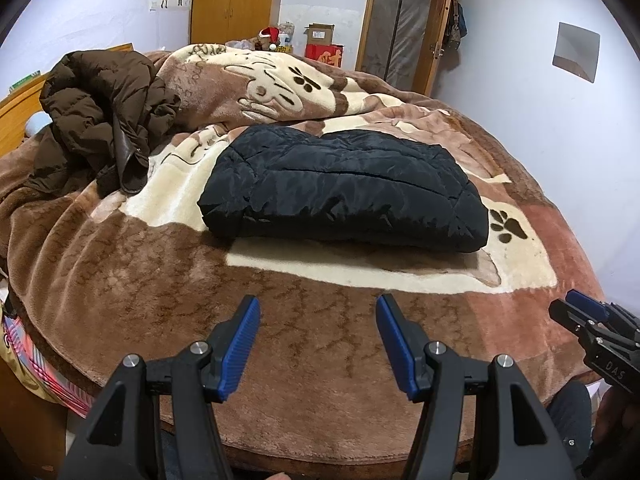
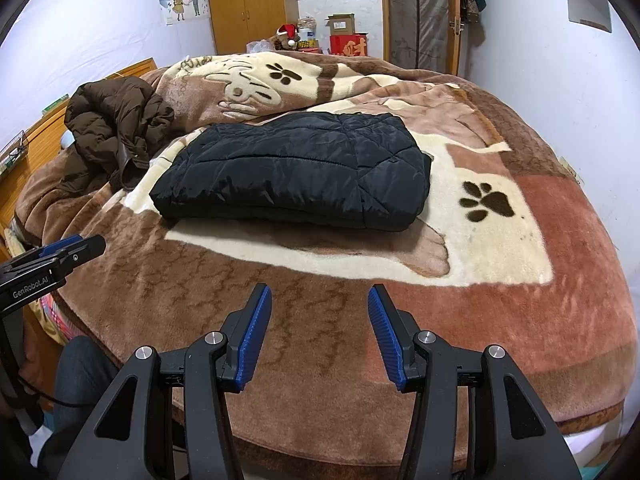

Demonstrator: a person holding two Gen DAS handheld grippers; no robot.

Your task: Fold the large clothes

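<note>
A black quilted jacket (image 1: 340,192) lies folded into a flat rectangle on the brown and cream blanket (image 1: 280,320) in the middle of the bed; it also shows in the right wrist view (image 2: 296,172). My left gripper (image 1: 318,304) is open and empty above the blanket near the bed's front edge, short of the jacket. My right gripper (image 2: 320,294) is open and empty at the same distance from it. The right gripper also shows at the right edge of the left wrist view (image 1: 588,312), and the left gripper shows at the left edge of the right wrist view (image 2: 68,250).
A brown puffer coat (image 1: 100,112) lies crumpled at the back left of the bed (image 2: 116,128). A bunched part of the blanket rises behind the jacket. A wooden headboard (image 1: 16,112) is at the left. Boxes, a wardrobe and a door stand beyond the bed.
</note>
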